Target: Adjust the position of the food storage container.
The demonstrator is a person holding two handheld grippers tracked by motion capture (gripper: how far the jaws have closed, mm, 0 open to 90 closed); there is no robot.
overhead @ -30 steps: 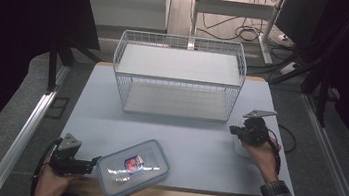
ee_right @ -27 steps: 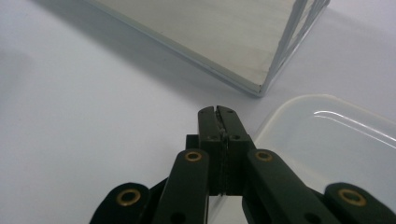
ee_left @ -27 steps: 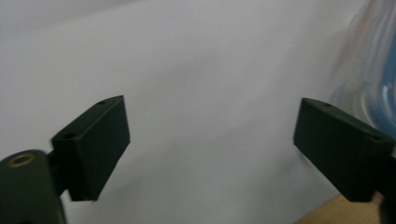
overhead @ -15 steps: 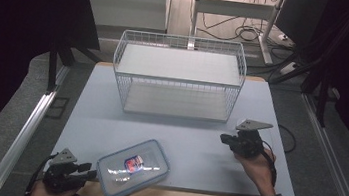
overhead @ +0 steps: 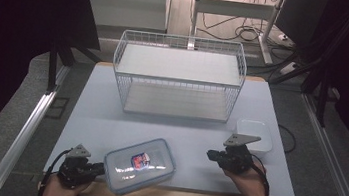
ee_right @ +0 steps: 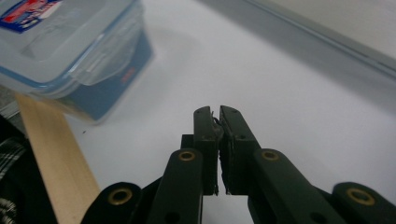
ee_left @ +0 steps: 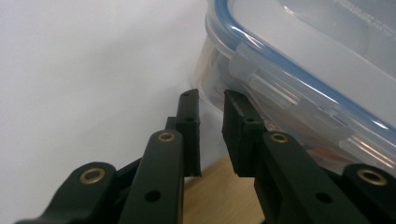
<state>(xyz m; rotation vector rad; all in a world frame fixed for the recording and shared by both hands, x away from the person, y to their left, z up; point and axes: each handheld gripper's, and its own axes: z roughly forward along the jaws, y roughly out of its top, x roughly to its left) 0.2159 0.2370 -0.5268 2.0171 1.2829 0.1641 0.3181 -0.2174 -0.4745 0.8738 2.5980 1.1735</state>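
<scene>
In the high view, a clear lidded container (overhead: 139, 165) with a blue seal and a red-and-blue label is seen at the lower centre of the frame, lying askew at the near edge of the pale table (overhead: 109, 120) and partly overhanging the wooden edge strip. The left gripper (overhead: 95, 169) is found at the lower left, just beside the container's left end. Its jaws have just been closing and are now drawn nearly together, with only a narrow gap left — nothing is held between them. In the left gripper view the container (ee_left: 299, 70) is seen at the upper right, its side latch next to the right-hand jaw tip; whether the tip touches it cannot be told.

The right gripper (overhead: 212, 154) is held at the lower right of centre, well apart from the container, with its jaws pressed together on nothing. In the right gripper view the container (ee_right: 70, 51) appears at the upper left.

A white wire basket (overhead: 178, 76) stands at the upper centre, and a white lid-like tray (overhead: 258, 133) lies at the right, behind the right gripper.
</scene>
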